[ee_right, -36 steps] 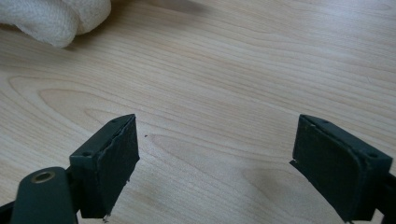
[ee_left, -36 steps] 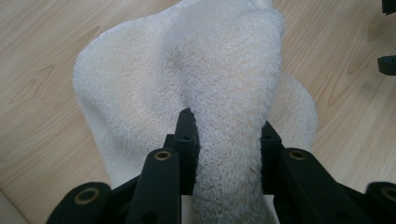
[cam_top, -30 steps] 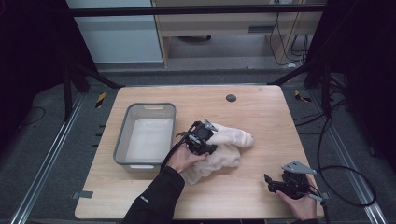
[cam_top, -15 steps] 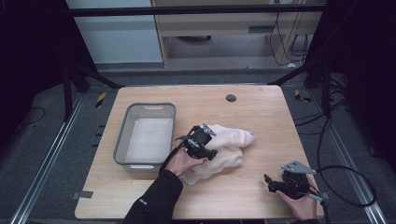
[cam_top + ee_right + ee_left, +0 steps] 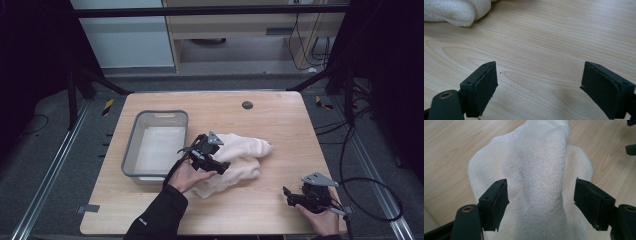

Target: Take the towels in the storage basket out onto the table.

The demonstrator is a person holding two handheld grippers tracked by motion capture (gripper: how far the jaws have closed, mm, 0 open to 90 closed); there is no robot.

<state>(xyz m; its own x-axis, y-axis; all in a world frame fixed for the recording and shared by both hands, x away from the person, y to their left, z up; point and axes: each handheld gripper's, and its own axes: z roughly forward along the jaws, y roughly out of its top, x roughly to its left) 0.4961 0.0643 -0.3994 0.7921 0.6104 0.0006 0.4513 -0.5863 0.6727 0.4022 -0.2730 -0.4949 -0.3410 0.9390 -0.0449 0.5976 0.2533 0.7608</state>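
Note:
A cream towel (image 5: 239, 157) lies bunched in the middle of the wooden table (image 5: 275, 115). My left gripper (image 5: 220, 165) hovers over its left part. Its jaws have just been opening and now stand wide apart in the left gripper view, with a raised fold of the towel (image 5: 539, 185) between them but not pressed by the pads. My right gripper (image 5: 290, 196) rests near the table's front right corner, open, with bare wood between its jaws (image 5: 539, 75). A corner of the towel (image 5: 454, 11) shows at the upper left of the right gripper view.
A grey plastic bin (image 5: 134, 150) stands left of the towel, close to my left hand. A small dark round hole (image 5: 247, 104) sits near the table's far edge. Cables (image 5: 370, 185) trail off the right side.
My left gripper's jaws have opened and let go of the towel fold, and the gripper has drawn back slightly toward the front. The right gripper has kept still.

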